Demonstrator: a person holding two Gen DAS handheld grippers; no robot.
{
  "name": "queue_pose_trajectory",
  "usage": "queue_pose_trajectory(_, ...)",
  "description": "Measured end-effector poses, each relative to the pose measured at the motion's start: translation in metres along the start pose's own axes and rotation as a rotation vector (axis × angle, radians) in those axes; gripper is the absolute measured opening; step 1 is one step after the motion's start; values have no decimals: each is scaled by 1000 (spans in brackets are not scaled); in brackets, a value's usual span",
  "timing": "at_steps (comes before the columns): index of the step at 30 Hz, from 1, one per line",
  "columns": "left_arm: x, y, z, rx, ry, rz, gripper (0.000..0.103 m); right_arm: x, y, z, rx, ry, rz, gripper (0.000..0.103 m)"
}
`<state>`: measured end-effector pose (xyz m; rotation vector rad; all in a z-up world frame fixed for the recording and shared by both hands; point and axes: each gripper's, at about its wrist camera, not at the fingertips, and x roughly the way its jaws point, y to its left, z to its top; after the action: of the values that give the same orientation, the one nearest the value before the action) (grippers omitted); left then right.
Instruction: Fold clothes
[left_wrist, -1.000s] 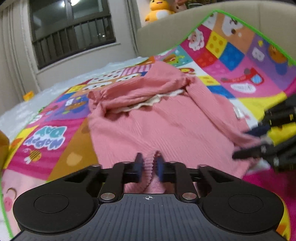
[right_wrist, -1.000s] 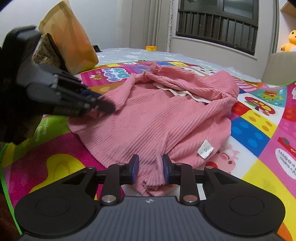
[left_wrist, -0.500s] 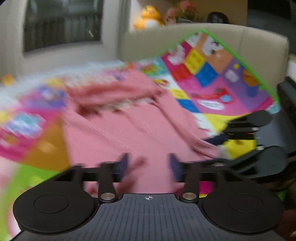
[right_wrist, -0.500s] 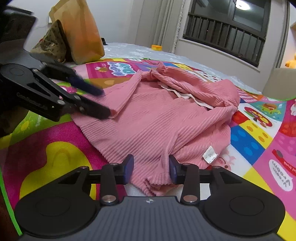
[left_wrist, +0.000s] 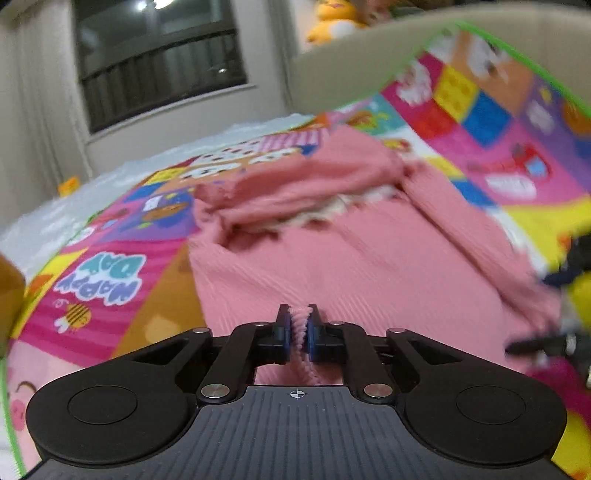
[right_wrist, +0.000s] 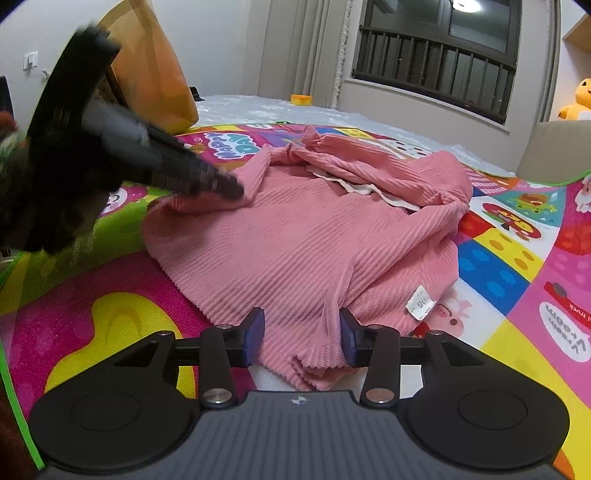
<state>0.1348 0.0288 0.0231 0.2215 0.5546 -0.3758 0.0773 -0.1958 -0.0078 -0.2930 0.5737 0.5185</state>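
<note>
Left gripper (left_wrist: 298, 329): pads clamped on a pinched ridge of the pink ribbed garment (left_wrist: 369, 258), fabric bunched up between them. Right gripper (right_wrist: 302, 334): pads apart, straddling the garment's near hem (right_wrist: 314, 363), not gripping anything.

Garment lies spread straight ahead of both tongs on the play mat (right_wrist: 498, 266). A loose roll of sleeve and body (right_wrist: 369, 170) is piled at its far end, with a cream trim (right_wrist: 354, 188) showing from under the roll. Seen from the right wrist, the left gripper (right_wrist: 221, 182) comes in from the left onto the garment's left edge.

Risks, as I judge them:
- Only one side is held. If the left lifts now, the fabric swings and the hem drags skewed, so the fold goes crooked.
- Left grip is on a narrow pinch of stretchy rib knit. A quick pull could slip it out.
- Right pads are over a bunched multi-layer hem. Closing there may grab the wrong layers.
- The far pile isn't flattened, so any fold over it ends up lumpy.

Writing:
- White tag (right_wrist: 419, 304) just ahead-right of the right gripper, reads roughly "06" or "90", orientation unclear.
- Mat print "Happy Day" (left_wrist: 101, 275), upside down, ahead-left of the left gripper.
- "Vroom Vroom" (right_wrist: 561, 330) and "truck" at far right, rotated.
</note>
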Motion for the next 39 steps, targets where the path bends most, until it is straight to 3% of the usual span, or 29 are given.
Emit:
queue_pose_trajectory(1, -2, 5, 5, -22, -3, -19, 8, 0, 0, 0, 0, -1, -1, 43)
queue_pose_trajectory(5, -20, -12, 7, -16, 6, -214, 8, 0, 0, 0, -7, 0, 1, 43)
queue_pose_trajectory(9, -7, -21, -15, -27, 80, -220, 8, 0, 1, 2, -27, 8, 3, 45)
queue_pose_trajectory(15, -14, -16, -23, -59, 79, -296, 9, -16, -5, 8, -27, 7, 28, 52)
queue_pose_trajectory(20, -21, -13, -28, -61, 76, -370, 34, -29, -11, 9, -12, -20, -9, 53)
queue_pose_trajectory(25, -32, -9, -26, -101, 83, -461, 46, -12, -15, 3, 22, 33, 17, 55)
queue_pose_trajectory(27, -37, -7, -18, -123, 59, -494, 52, -1, -10, -1, 16, 52, 41, 66)
queue_pose_trajectory(32, -40, -12, 18, -172, -22, -519, 73, 2, 2, 2, -34, 47, 93, 68)
queue_pose_trajectory(36, 5, -41, 41, -199, 57, -503, 71, -5, 5, 0, -55, 47, 87, 68)
queue_pose_trajectory(39, 41, -66, 42, -200, 145, -493, 60, -18, 2, -6, -47, 42, 78, 68)
